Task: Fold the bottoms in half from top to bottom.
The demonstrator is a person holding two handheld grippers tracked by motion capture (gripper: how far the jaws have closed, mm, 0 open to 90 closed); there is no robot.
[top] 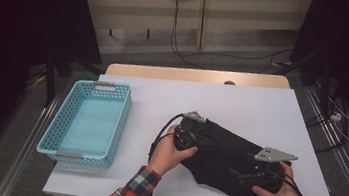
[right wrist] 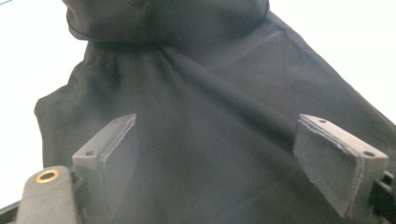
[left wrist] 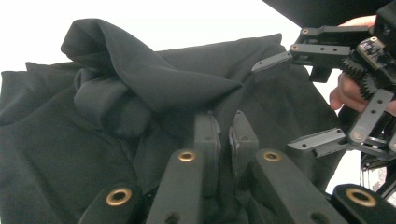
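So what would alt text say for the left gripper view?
The left gripper is shut on a fold of black cloth lying on a white table. At the right, the right gripper, held in a hand, hangs open over the cloth.

The left gripper [top: 206, 138] sits at the black cloth's [top: 228, 157] upper left end, jaws pinched together on a fold. The right gripper [top: 243, 174], near the cloth's lower right edge, holds its jaws spread wide above the fabric.

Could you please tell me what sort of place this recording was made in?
Probably a lab or workshop recording station: a white-topped table, loose cables on carpet, and a turquoise plastic basket beside a black garment.
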